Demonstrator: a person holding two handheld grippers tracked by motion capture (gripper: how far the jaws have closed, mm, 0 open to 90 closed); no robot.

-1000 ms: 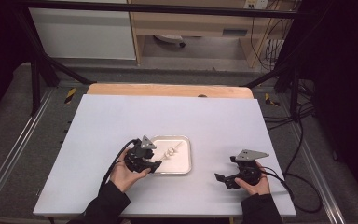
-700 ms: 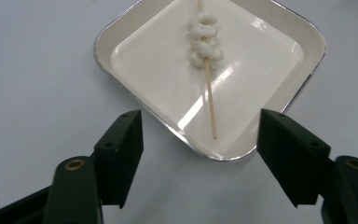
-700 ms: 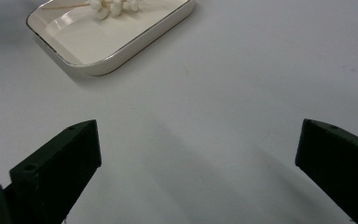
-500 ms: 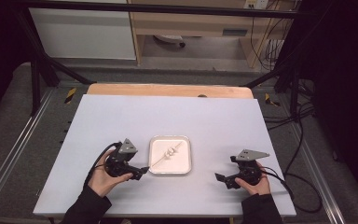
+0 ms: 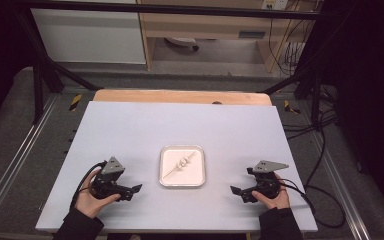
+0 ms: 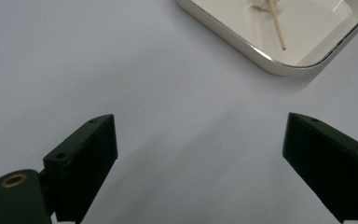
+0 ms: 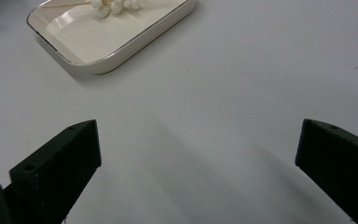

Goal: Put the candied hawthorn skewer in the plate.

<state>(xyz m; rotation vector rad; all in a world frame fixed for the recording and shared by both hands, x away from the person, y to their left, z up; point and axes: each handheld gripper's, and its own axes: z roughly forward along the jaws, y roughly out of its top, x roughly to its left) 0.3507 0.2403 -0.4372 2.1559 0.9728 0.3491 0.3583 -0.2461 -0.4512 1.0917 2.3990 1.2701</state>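
Observation:
A small white tray (image 5: 196,174) lies at the middle of the table and holds a wooden skewer with white lumps (image 5: 182,163) threaded on it. My left gripper (image 5: 134,191) rests on the table to the left of the tray, apart from it. Its jaws have just been opening and stand wide with nothing between them (image 6: 205,161). The tray's corner (image 6: 242,50) and the skewer's tip (image 6: 277,29) show ahead of it. My right gripper (image 5: 237,193) sits right of the tray, open and empty (image 7: 196,163), facing the tray (image 7: 88,39) and the white lumps (image 7: 116,6).
The grey-white tabletop (image 5: 180,125) ends in a wooden strip (image 5: 180,96) at the far edge. Metal rails (image 5: 10,165) run along both sides, and cables (image 5: 325,200) trail off to the right.
My left gripper has pulled away from the tray to the left and come down near the table's front, with its jaws spread wider. The right gripper has kept still.

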